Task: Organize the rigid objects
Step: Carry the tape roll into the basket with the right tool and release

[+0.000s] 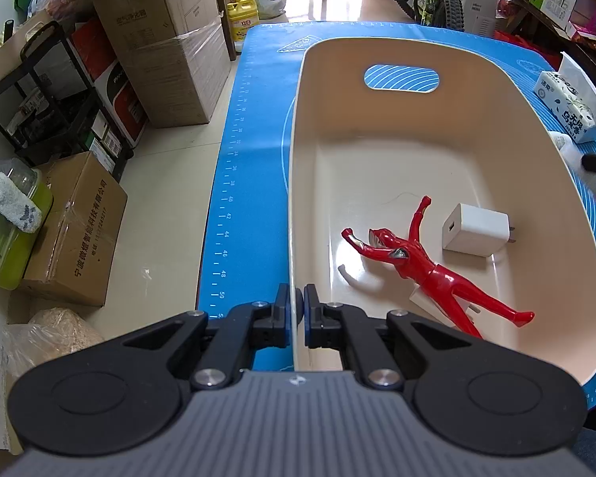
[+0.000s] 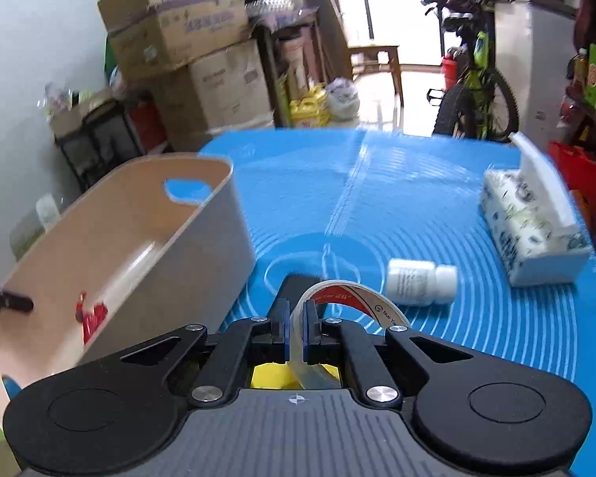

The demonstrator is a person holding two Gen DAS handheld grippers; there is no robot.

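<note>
- So the left gripper (image 1: 299, 302) is clamped shut right on the near rim of the beige plastic bin (image 1: 476, 119), one pad inside the wall and one outside, basically pinning it in place on the blue mat (image 1: 254, 119).
- The bin already holds a red toy figure (image 1: 425, 270) lying flat, arms toward the far end, plus a white USB charger (image 1: 476, 234) just beside it.
- The right gripper (image 2: 297, 314) has its jaws closed on the wall of a roll of clear tape (image 2: 349, 298); the ring stands on edge and sticks out ahead and to the right of the fingers.
- Here's the bit that matters imo: from the right gripper the bin sits off to the left, and its long axis runs away from the camera. The open top faces up, so the tape has to travel left and over that near side wall before letting go.
- Still out on the mat: a white pill bottle (image 2: 421, 282) on its side just past the tape, and a tissue pack (image 2: 536, 230) further right.
- Right hand is clearly the nearer one to those leftovers, since the left is busy holding the bin.
</note>
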